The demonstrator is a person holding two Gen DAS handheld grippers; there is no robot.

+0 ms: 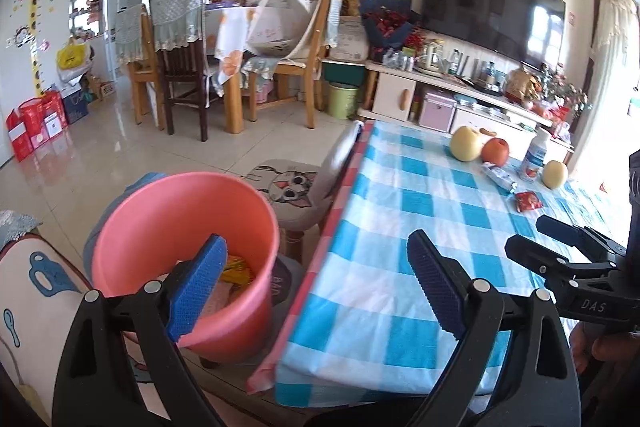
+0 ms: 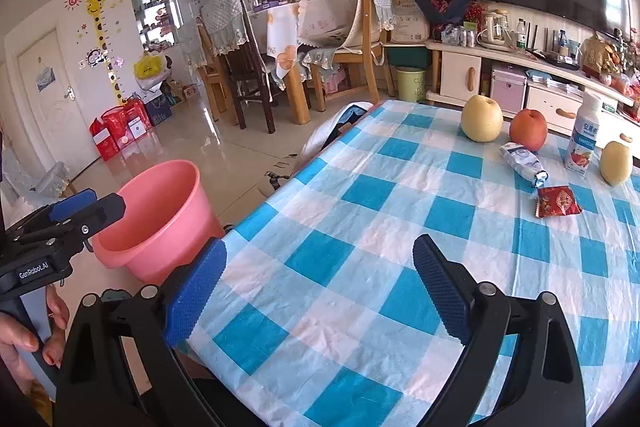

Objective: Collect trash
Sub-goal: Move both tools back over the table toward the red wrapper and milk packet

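Observation:
A pink bucket (image 1: 188,227) stands left of the table with yellow and pale wrappers (image 1: 238,269) inside; it also shows in the right wrist view (image 2: 160,215). On the blue checked tablecloth (image 2: 360,247) lie a red snack wrapper (image 2: 558,202) and a crumpled white-blue packet (image 2: 522,159), also in the left wrist view as wrapper (image 1: 527,201) and packet (image 1: 499,177). My left gripper (image 1: 316,283) is open and empty, straddling the bucket rim and table edge. My right gripper (image 2: 320,287) is open and empty over the near table.
Two pears (image 2: 482,119) (image 2: 616,163), an apple (image 2: 528,129) and a yogurt bottle (image 2: 584,139) stand at the far side of the table. A cat-print stool (image 1: 288,195) sits beside the bucket. Chairs, a dining table and a TV cabinet (image 2: 520,67) lie beyond.

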